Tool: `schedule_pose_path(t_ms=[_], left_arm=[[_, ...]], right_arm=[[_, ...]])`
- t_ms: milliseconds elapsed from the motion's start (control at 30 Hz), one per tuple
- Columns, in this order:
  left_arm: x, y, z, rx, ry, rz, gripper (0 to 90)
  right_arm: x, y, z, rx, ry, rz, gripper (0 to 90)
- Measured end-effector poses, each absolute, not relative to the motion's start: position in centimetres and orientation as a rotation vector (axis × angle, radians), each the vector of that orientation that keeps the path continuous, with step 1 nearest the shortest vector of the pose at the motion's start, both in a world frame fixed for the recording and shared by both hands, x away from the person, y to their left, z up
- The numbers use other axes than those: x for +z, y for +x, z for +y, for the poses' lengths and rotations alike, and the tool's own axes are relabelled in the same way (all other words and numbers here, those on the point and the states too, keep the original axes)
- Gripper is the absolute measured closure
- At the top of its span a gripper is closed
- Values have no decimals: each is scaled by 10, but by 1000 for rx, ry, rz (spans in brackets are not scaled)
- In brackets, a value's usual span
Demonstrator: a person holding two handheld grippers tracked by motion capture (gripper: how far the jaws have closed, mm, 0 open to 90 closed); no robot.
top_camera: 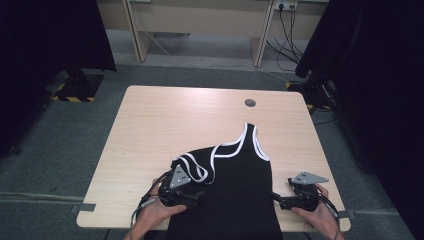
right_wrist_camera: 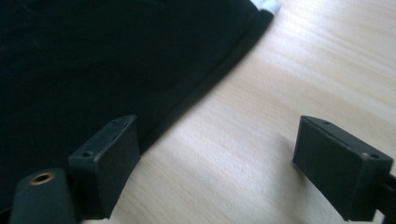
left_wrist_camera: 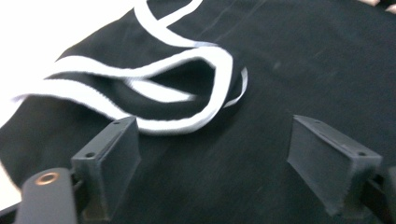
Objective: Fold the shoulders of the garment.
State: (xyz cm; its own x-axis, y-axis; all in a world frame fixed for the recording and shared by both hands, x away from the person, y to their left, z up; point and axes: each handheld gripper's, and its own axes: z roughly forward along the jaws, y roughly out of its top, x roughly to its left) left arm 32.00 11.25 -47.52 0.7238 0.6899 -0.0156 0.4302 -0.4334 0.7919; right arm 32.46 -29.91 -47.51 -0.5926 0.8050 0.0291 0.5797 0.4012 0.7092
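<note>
Black tank top point(top_camera: 235, 195) with white trim lies partly folded on my desk point(top_camera: 150, 130), bunched straps unsmoothed; my left gripper point(top_camera: 192, 196) over it and right gripper point(top_camera: 278, 199) at its edge both gape, empty.

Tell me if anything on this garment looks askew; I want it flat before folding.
Yes. The black tank top is not flat: its left shoulder strap is folded over and bunched, the white trim looping on itself beside the left hand-held gripper, while the right strap lies straight. The hem hangs over the table edge.
</note>
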Motion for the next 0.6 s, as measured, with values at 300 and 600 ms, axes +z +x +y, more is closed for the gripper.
schedule_pose_path(t_ms=[300, 600], left_arm=[[-483, 317, 124, 381, 2098, 904, 67], [-485, 318, 125, 381, 2173, 909, 6]], right_arm=[[-473, 332, -297, 1023, 1191, 2345, 153], [-463, 350, -283, 1047, 1163, 2341, 157]])
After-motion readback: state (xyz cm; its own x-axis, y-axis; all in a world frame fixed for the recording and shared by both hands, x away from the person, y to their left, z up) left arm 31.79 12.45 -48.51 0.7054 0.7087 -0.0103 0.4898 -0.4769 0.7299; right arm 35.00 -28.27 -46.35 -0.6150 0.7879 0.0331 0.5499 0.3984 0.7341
